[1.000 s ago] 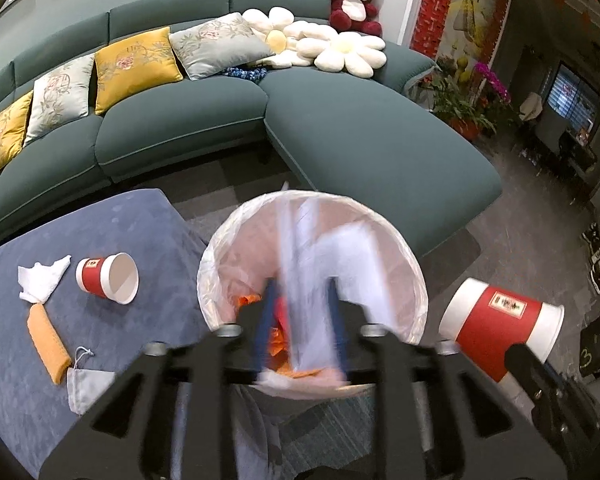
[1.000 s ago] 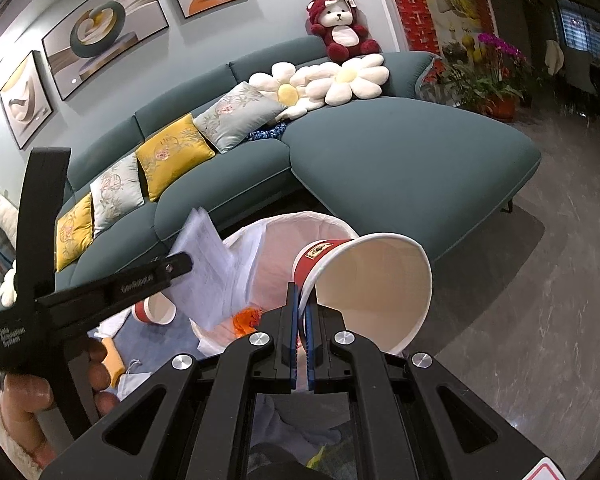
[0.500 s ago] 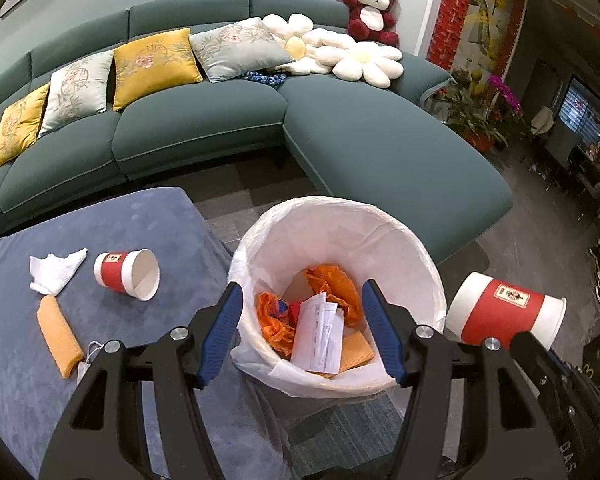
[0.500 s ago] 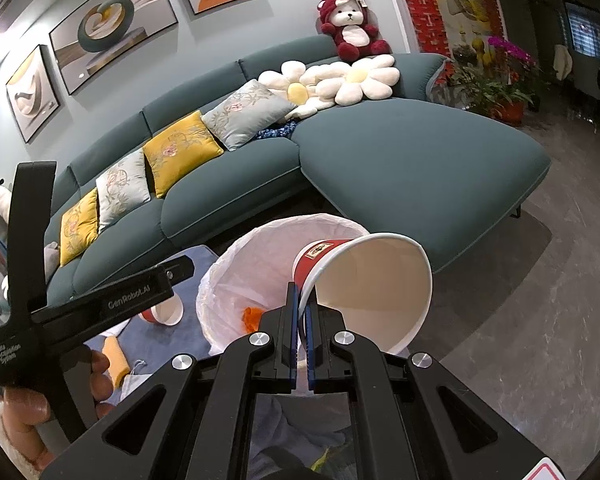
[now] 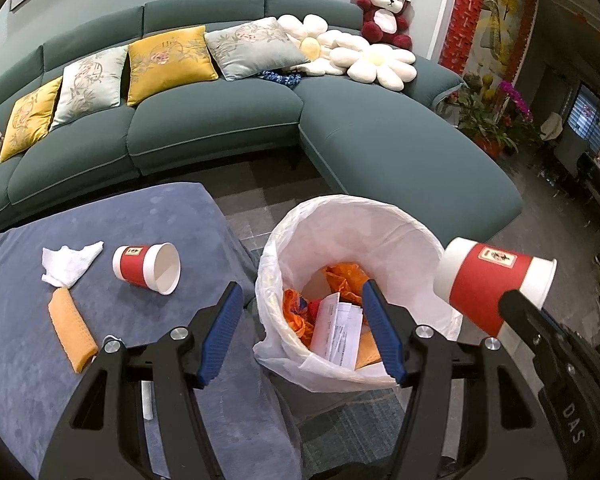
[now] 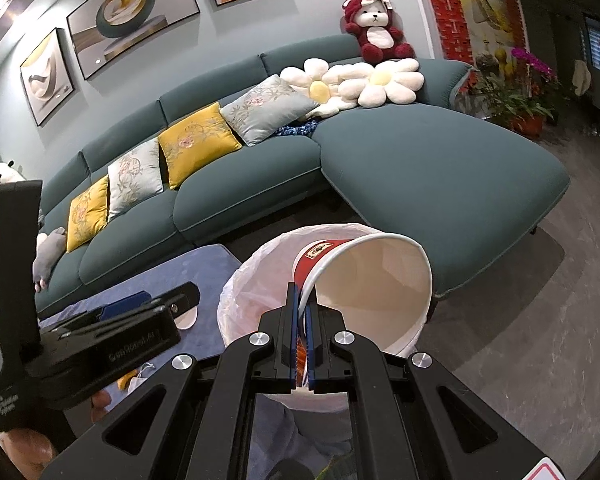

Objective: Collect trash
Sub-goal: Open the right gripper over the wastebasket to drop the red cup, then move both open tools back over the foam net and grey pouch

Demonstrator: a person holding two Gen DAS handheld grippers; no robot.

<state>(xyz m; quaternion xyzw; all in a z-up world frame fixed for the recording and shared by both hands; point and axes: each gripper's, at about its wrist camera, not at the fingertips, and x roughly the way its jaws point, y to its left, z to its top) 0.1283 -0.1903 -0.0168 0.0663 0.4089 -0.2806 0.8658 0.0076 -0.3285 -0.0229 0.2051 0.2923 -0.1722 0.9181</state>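
Note:
A bin with a white liner (image 5: 352, 220) stands on the floor beside a blue ottoman (image 5: 172, 216); it holds orange wrappers and white paper (image 5: 338, 334). My left gripper (image 5: 302, 334) is open and empty just above the bin's near rim. My right gripper (image 6: 301, 336) is shut on the rim of a red paper cup (image 6: 364, 280), held on its side over the bin's right edge; the cup also shows in the left wrist view (image 5: 492, 280). On the ottoman lie another red cup (image 5: 146, 268), a crumpled tissue (image 5: 70, 264) and an orange packet (image 5: 70, 330).
A teal L-shaped sofa (image 5: 380, 140) with cushions curves behind the bin and ottoman. Potted flowers (image 5: 496, 120) stand at the far right. Grey floor (image 6: 520, 320) lies right of the bin. A face mask's edge (image 5: 146, 396) lies under my left gripper.
My left gripper opened and let the white paper fall into the bin, then drew back and up a little. The right gripper keeps hold of the cup, almost still.

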